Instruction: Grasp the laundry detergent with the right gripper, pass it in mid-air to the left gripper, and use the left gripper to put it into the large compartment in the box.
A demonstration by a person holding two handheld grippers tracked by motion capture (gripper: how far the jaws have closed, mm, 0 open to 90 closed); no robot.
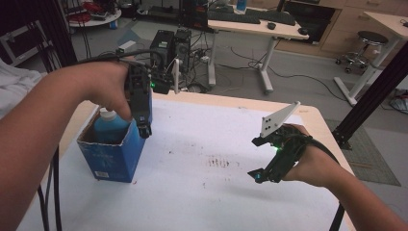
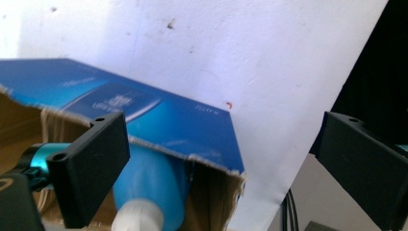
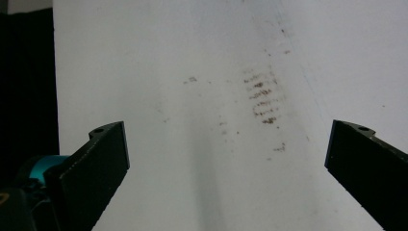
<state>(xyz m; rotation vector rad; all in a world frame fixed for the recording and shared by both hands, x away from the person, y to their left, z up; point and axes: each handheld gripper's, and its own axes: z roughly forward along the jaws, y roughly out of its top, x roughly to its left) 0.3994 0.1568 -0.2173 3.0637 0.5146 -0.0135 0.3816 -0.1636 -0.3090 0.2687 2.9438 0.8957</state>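
A blue cardboard box with a torn open top stands at the left of the table. Inside it a blue bottle with a white cap stands upright. My left gripper points down over the box's right rim, close to the bottle. In the left gripper view its jaws are wide apart and hold nothing, with the box's blue side, the bottle and its cap below the left gripper. My right gripper hovers open over the sheet at the right, with nothing in the right gripper.
A white sheet with brown stains covers the table; the stains lie ahead of the right jaws. Behind the table are computer cases, cables, a desk and a stool.
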